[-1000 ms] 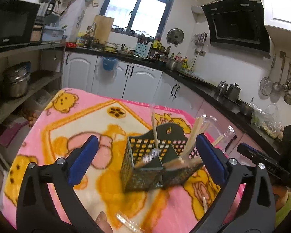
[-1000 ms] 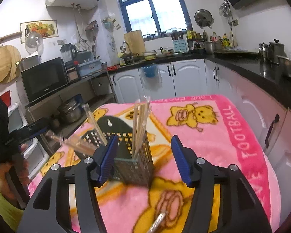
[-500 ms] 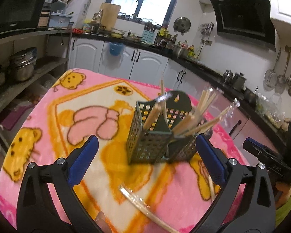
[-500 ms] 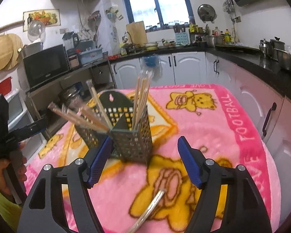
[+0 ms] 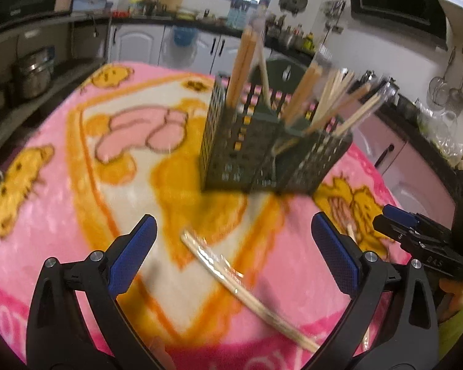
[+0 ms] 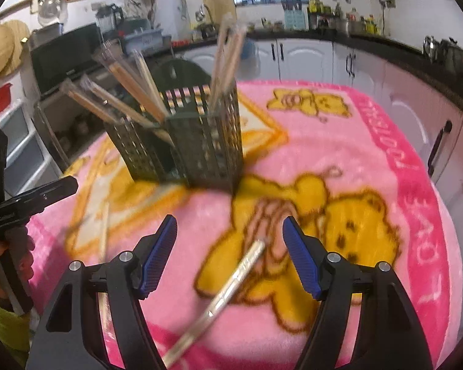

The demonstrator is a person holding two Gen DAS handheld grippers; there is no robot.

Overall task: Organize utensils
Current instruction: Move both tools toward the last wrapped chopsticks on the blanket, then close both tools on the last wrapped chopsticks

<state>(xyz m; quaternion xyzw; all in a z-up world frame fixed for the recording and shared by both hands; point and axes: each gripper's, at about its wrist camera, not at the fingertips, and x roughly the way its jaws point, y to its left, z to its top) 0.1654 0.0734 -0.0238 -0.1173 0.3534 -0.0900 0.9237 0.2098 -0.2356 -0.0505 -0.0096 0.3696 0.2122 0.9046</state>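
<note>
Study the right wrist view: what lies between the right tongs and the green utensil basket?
Only bare pink blanket separates the right tongs from the basket. The nearest wrapped chopsticks lie between the open fingers, short of that stretch.

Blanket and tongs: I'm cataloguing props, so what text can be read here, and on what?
"FOOTBALL": pink border of the blanket, blurred but legible.
Border letters further along it: too blurred to read.
Small print on the right tongs, seen in the left wrist view: too small to read.
</note>
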